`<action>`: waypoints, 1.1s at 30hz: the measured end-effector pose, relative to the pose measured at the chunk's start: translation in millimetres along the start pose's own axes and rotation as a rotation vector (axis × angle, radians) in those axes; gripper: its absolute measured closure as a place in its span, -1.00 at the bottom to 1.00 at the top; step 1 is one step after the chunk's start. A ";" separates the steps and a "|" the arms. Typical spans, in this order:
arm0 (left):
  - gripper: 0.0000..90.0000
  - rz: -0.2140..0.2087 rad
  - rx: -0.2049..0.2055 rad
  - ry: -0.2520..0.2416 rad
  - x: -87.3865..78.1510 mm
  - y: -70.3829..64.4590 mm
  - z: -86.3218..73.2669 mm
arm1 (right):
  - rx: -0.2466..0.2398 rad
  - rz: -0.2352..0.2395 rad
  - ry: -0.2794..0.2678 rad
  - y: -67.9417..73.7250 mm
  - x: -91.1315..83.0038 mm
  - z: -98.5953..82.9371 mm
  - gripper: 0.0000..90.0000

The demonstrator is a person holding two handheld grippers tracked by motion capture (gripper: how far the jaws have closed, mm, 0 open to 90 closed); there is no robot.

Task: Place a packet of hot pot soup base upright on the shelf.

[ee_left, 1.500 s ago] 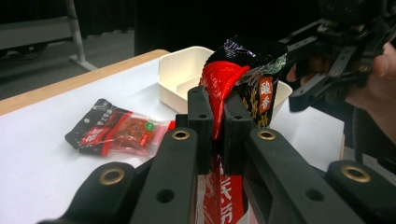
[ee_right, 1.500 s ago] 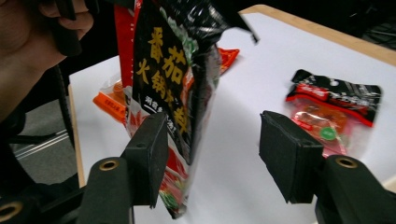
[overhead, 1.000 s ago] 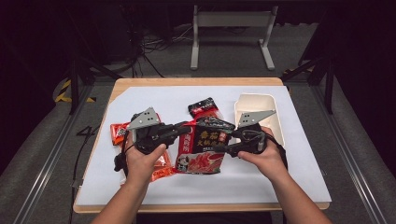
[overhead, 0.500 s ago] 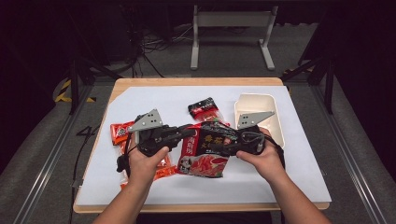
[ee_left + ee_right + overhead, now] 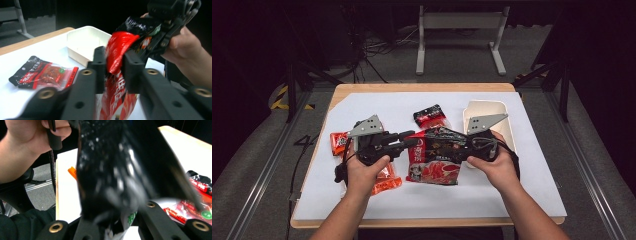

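A large red and black snack bag (image 5: 437, 159) hangs between the two grippers above the white table cover. My left gripper (image 5: 411, 142) is shut on the bag's left top edge; in the left gripper view the jaws (image 5: 113, 72) pinch the red foil (image 5: 120, 45). My right gripper (image 5: 465, 145) is shut on the right top edge. The right gripper view has the black foil (image 5: 112, 170) rising blurred from between the jaws (image 5: 112, 226). The right gripper (image 5: 162, 35) and its hand also show in the left gripper view.
A white tray (image 5: 508, 114) stands at the back right, behind the right hand. A small red and black packet (image 5: 429, 116) lies behind the bag. Orange packets (image 5: 337, 142) lie under and left of the left hand, one by the wrist (image 5: 384, 184).
The bag has drifted slightly to the right and risen a little with both grippers still on its top edge. The other packets and the tray have not moved.
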State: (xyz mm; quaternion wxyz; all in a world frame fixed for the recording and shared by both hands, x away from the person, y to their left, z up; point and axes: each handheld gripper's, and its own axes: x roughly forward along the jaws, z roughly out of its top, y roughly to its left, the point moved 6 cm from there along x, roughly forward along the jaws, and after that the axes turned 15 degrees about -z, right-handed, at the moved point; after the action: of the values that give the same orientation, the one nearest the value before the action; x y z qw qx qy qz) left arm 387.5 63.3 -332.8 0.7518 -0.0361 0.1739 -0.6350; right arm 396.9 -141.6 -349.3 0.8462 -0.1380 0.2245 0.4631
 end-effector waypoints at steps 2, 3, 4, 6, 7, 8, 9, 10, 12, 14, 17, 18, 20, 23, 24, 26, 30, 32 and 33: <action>0.13 0.001 -0.015 0.002 -0.2 3.1 -0.4 | -0.006 -0.001 -0.001 -1.5 -2.9 3.3 0.78; 0.01 -0.001 -0.020 0.004 -0.7 4.2 -0.8 | -0.009 -0.001 -0.001 -2.4 -4.4 5.2 0.79; -0.05 0.004 -0.021 0.011 -1.9 5.4 -1.3 | -0.012 -0.004 0.002 -3.1 -5.5 6.6 0.79; -0.12 0.014 -0.014 0.016 -3.5 6.7 -1.6 | -0.011 -0.009 0.012 -5.0 -7.4 9.0 0.80; -0.12 0.021 -0.014 0.015 -5.0 7.2 -1.8 | -0.011 -0.009 0.012 -5.0 -7.4 9.0 0.80; -0.17 0.031 -0.004 0.017 -7.8 8.3 -1.8 | -0.008 -0.017 0.018 -8.6 -9.9 11.9 0.80; -0.18 0.038 -0.010 0.016 -12.4 9.0 -1.9 | -0.009 -0.019 0.017 -10.0 -11.0 13.1 0.81; -0.19 0.038 -0.011 0.017 -14.2 9.6 -2.0 | -0.008 -0.024 0.011 -12.2 -13.2 15.3 0.81; -0.21 0.042 -0.007 0.020 -17.0 11.0 -2.2 | -0.006 -0.028 0.009 -13.7 -14.9 16.7 0.81; -0.22 0.067 -0.009 0.017 -26.0 16.5 -3.4 | -0.001 -0.047 -0.007 -21.1 -22.2 24.2 0.81; -0.21 0.085 -0.049 0.024 -32.8 20.5 -7.2 | 0.001 -0.068 -0.028 -28.7 -28.9 31.4 0.81; -0.23 0.103 -0.046 0.025 -34.5 22.0 -8.6 | 0.000 -0.078 -0.034 -31.7 -31.5 34.1 0.81; -0.20 0.120 -0.034 0.040 -36.5 23.9 -9.9 | -0.004 -0.089 -0.041 -34.9 -34.1 36.8 0.81; -0.20 0.165 -0.021 0.080 -39.8 29.3 -14.2 | 0.001 -0.126 -0.070 -48.8 -44.9 46.1 0.81; -0.21 0.175 -0.015 0.084 -40.7 30.9 -15.2 | 0.000 -0.135 -0.076 -52.4 -47.3 48.0 0.81; -0.23 0.198 -0.009 0.084 -42.6 34.7 -16.7 | 0.002 -0.152 -0.081 -58.5 -51.5 51.2 0.81; -0.41 0.218 0.000 0.075 -44.3 38.6 -17.9 | 0.004 -0.177 -0.083 -68.0 -56.1 54.5 0.81; -0.52 0.218 -0.008 0.080 -44.1 41.3 -21.0 | -0.004 -0.194 -0.085 -77.8 -60.0 56.5 0.81; -0.54 0.224 -0.009 0.082 -44.7 42.6 -21.8 | -0.004 -0.200 -0.088 -81.1 -61.1 57.1 0.81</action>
State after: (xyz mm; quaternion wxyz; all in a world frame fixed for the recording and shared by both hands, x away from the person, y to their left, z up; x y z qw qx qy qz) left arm 414.9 118.3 -355.3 0.8102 0.0061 0.2106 -0.5470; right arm 451.1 -203.7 -267.0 0.8971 -0.1408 0.1714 0.3822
